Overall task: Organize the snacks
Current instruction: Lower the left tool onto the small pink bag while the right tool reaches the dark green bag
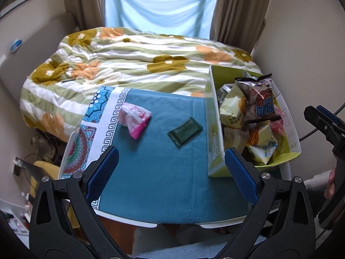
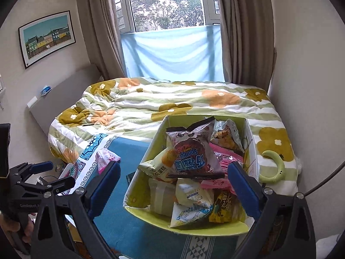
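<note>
Your left gripper (image 1: 171,168), spread and empty, sits nearest the dark green packet (image 1: 185,134) dead ahead on the teal cloth (image 1: 155,185), long axis diagonal; right gripper (image 2: 174,185), spread too, hangs over the snack box (image 2: 151,151).

box (image 1: 213,129) full of snacks, pink packet (image 1: 134,116), green packet (image 1: 185,131) outside

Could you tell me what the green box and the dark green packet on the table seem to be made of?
The green box looks like matte printed cardboard: thin, flat, creased walls with pale cut edges. The dark green packet appears to be glossy plastic or foil film, judging by its sheen and crimped ends.
</note>
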### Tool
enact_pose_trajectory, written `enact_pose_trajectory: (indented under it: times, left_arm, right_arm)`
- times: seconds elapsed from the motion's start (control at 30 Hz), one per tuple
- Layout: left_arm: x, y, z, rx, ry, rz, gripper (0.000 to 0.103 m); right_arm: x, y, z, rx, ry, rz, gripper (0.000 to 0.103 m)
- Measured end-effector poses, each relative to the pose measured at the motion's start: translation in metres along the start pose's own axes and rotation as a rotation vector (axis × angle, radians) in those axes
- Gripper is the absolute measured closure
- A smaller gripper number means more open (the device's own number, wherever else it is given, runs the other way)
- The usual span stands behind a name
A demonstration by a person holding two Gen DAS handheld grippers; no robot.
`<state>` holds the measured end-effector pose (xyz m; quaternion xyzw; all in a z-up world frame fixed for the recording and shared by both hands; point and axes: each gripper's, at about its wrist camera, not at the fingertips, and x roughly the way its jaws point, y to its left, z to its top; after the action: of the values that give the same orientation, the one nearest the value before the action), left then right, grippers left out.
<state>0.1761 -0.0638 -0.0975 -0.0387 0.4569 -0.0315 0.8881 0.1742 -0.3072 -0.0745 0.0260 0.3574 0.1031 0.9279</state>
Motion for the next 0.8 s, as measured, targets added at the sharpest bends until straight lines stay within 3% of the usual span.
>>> enact_pose_trajectory:
  times: [0.17, 0.47, 0.8]
  left_arm:
    - [0.006, 0.044, 0.0, -0.026, 0.008, 0.001, 0.005]
    - [0.042, 0.116, 0.033, 0.032, 0.07, -0.051, 0.005]
    - [0.11, 0.177, 0.075, 0.104, 0.149, -0.134, 0.005]
  right_arm:
    - [0.007, 0.035, -0.007, 0.012, 0.007, 0.0, 0.004]
    - [0.05, 0.114, -0.004, 0.08, 0.04, -0.006, 0.004]
    - [0.119, 0.167, -0.008, 0.237, 0.071, -0.151, 0.004]
